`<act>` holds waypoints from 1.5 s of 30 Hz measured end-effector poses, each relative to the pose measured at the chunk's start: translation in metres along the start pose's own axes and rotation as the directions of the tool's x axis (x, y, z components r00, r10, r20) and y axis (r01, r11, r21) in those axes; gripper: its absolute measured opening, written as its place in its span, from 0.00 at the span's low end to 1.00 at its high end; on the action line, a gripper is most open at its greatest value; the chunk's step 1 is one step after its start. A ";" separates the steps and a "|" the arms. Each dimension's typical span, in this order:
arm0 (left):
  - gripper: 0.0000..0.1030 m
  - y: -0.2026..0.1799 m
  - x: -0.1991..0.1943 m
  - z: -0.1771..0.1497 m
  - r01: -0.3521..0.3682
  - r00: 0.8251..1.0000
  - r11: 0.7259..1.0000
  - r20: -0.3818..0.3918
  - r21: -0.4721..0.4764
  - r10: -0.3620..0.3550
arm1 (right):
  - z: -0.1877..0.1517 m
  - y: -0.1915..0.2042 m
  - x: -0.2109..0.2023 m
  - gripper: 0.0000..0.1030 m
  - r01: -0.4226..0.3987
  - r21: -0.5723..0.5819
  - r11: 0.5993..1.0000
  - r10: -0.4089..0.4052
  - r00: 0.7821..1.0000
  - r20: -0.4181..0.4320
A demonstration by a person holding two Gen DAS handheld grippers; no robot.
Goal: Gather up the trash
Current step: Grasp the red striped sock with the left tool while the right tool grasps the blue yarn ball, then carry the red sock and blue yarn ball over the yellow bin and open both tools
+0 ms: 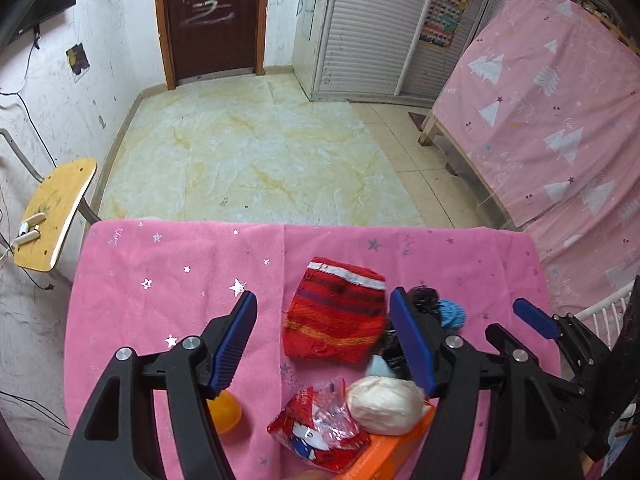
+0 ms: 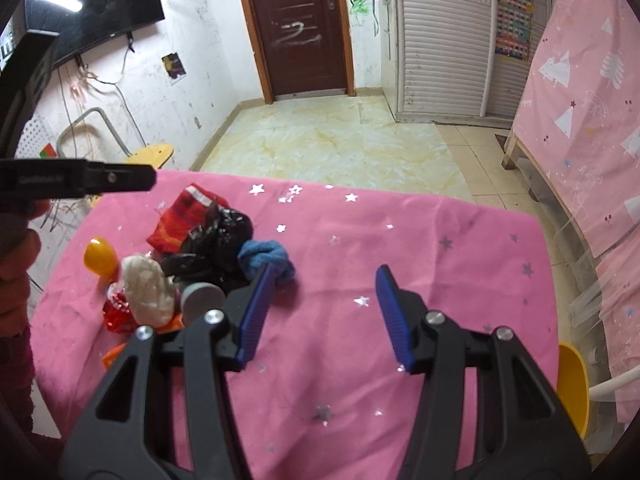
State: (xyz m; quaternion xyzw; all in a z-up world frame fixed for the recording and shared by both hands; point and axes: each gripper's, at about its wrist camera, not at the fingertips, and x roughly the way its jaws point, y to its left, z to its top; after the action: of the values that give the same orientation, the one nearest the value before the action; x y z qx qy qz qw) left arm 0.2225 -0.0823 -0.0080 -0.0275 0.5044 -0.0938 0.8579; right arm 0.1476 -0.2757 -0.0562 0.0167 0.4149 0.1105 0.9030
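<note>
A pile of trash lies on the pink star-print tablecloth point(image 1: 160, 280): a red knitted cloth point(image 1: 336, 320), a black plastic bag point(image 2: 218, 240), a blue knit scrap point(image 2: 266, 258), a white crumpled wad point(image 1: 384, 404), a red snack wrapper point(image 1: 320, 432), an orange box point(image 1: 384, 452) and an orange ball point(image 1: 226, 410). My left gripper point(image 1: 324, 300) hovers open over the red cloth, its pads apart from it. My right gripper point(image 2: 325, 272) is open over bare tablecloth point(image 2: 400, 240), just right of the pile, its left fingertip beside the blue scrap. Nothing sits between its fingers.
A yellow chair point(image 1: 56, 212) stands left of the table, and another yellow seat point(image 2: 572, 384) at its right edge. A bed with a pink sheet point(image 1: 540, 120) runs along the right. Beyond the table's far edge is tiled floor point(image 1: 260, 152). A person's sleeve point(image 2: 16, 280) shows at left.
</note>
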 end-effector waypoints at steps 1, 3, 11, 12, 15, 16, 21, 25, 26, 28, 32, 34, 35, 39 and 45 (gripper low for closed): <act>0.59 0.001 0.004 0.000 0.003 1.000 1.000 -0.007 -0.002 -0.003 | 0.001 0.001 0.002 0.49 0.000 -0.002 1.000 0.000 1.000 -0.003; 0.59 0.003 0.012 -0.001 0.005 1.000 1.000 -0.018 -0.005 -0.005 | 0.002 0.003 0.006 0.49 -0.002 -0.007 1.000 0.002 1.000 -0.009; 0.59 0.004 0.041 -0.004 0.021 0.998 1.000 -0.067 -0.005 -0.022 | 0.009 0.010 0.018 0.49 -0.027 -0.028 0.999 0.026 0.999 -0.028; 0.60 0.003 0.044 -0.004 0.025 0.997 1.000 -0.071 -0.004 -0.025 | 0.010 0.011 0.020 0.49 -0.029 -0.032 0.999 0.028 0.999 -0.030; 0.57 0.000 0.051 -0.004 0.048 0.996 0.999 -0.079 0.002 -0.048 | 0.013 0.012 0.026 0.49 -0.036 -0.036 0.999 0.035 0.999 -0.040; 0.50 -0.002 0.052 -0.005 0.053 0.995 0.999 -0.081 0.008 -0.052 | 0.013 0.013 0.027 0.49 -0.038 -0.038 0.999 0.036 0.998 -0.043; 0.30 -0.011 0.061 -0.006 0.068 0.993 0.997 -0.101 0.036 -0.064 | 0.014 0.016 0.034 0.58 -0.038 -0.050 0.998 0.035 0.998 -0.051; 0.10 -0.011 0.065 -0.009 0.054 0.994 0.998 -0.099 0.035 -0.051 | 0.014 0.018 0.037 0.59 -0.039 -0.058 0.998 0.036 0.998 -0.057; 0.09 -0.010 0.065 -0.009 0.054 0.994 0.998 -0.099 0.032 -0.051 | 0.014 0.019 0.038 0.59 -0.039 -0.059 0.997 0.036 0.998 -0.059; 0.06 -0.010 0.062 -0.007 0.046 0.995 0.999 -0.091 0.026 -0.043 | 0.014 0.020 0.039 0.59 -0.038 -0.063 0.997 0.034 0.998 -0.060; 0.06 -0.005 0.052 -0.005 0.024 0.998 1.000 -0.058 0.003 -0.024 | 0.015 0.025 0.042 0.59 -0.035 -0.082 0.996 0.030 0.997 -0.064; 0.06 -0.002 0.047 -0.003 0.026 0.998 1.000 -0.048 -0.005 -0.027 | 0.015 0.029 0.043 0.56 -0.032 -0.094 0.995 0.027 0.998 -0.060; 0.06 -0.001 0.044 -0.001 0.024 0.999 1.000 -0.044 -0.009 -0.024 | 0.015 0.030 0.044 0.45 -0.042 -0.097 0.994 0.036 0.997 -0.067; 0.06 0.004 0.035 -0.001 0.004 1.000 1.000 -0.027 -0.013 -0.004 | 0.011 0.035 0.044 0.26 -0.040 -0.118 0.992 0.032 0.997 -0.068; 0.06 0.008 0.021 -0.001 -0.009 1.000 1.000 -0.008 -0.017 0.009 | 0.010 0.030 0.031 0.26 -0.034 -0.096 0.995 0.030 0.999 -0.044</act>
State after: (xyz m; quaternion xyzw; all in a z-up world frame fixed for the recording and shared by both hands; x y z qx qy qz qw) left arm 0.2326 -0.0786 -0.0272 -0.0320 0.5085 -0.0857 0.8562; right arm 0.1692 -0.2392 -0.0697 -0.0225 0.4278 0.1454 0.8918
